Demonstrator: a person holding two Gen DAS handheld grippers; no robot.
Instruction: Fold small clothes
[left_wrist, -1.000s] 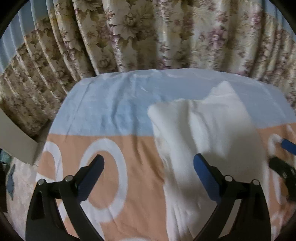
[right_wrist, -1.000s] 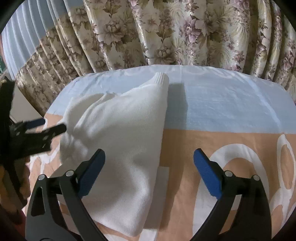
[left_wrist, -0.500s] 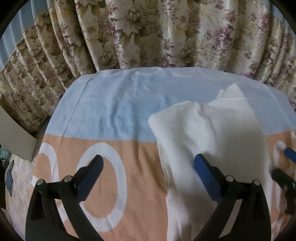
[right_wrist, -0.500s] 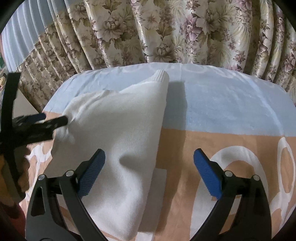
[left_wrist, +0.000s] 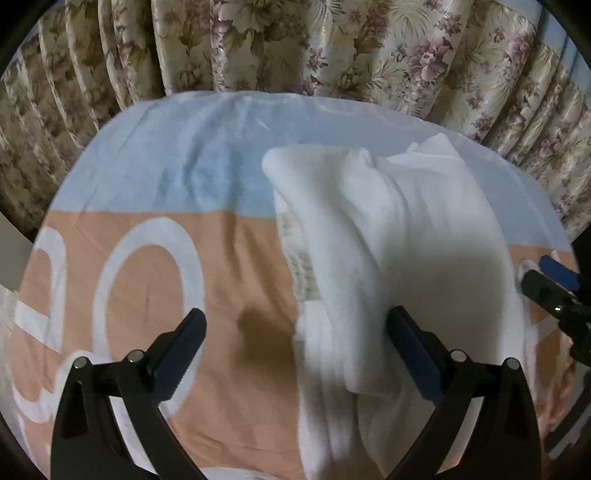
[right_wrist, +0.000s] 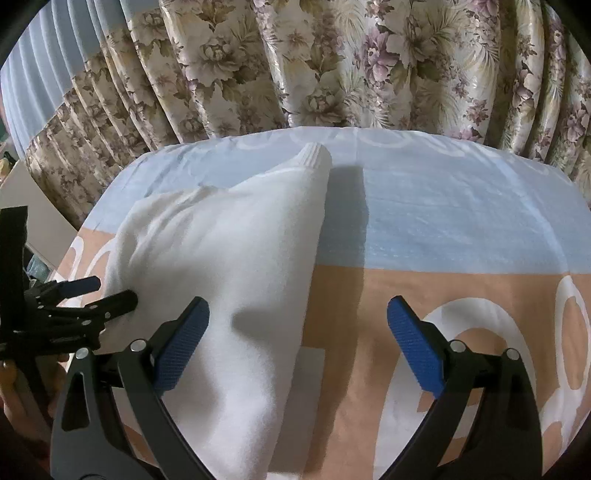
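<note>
Looking along our left gripper (left_wrist: 295, 343), we see its two blue-padded fingers (left_wrist: 179, 354) spread wide with nothing between them; under the gap lies the peach-and-blue bedsheet (left_wrist: 155, 192) with its white rings; the white knitted garment (left_wrist: 399, 236) lies ahead and to the right, its left edge running between the fingers and its bulk passing under and beyond the right finger; a ribbed edge shows on its left side, and a folded layer lies over the top; past the right finger, at the frame's edge, our right gripper (left_wrist: 543, 275) shows beside the garment's right edge, though from here we cannot tell how it stands; floral curtains (left_wrist: 295, 44) hang beyond the far end of the sheet.

Turning to the right wrist view, our right gripper (right_wrist: 297, 350) is likewise wide open and empty; the garment (right_wrist: 229, 251) lies ahead of the left finger and runs under it, its right edge falling between the fingers, its ribbed cuff at the far tip; bare sheet (right_wrist: 443, 229) lies ahead of the right finger; left of the left finger, our left gripper (right_wrist: 107, 291) reaches in with its tips apart at the garment's left edge, one black fingertip touching the cloth without pinching it; a hand (right_wrist: 33, 384) shows behind it; the curtains (right_wrist: 332, 66) close the background.
</note>
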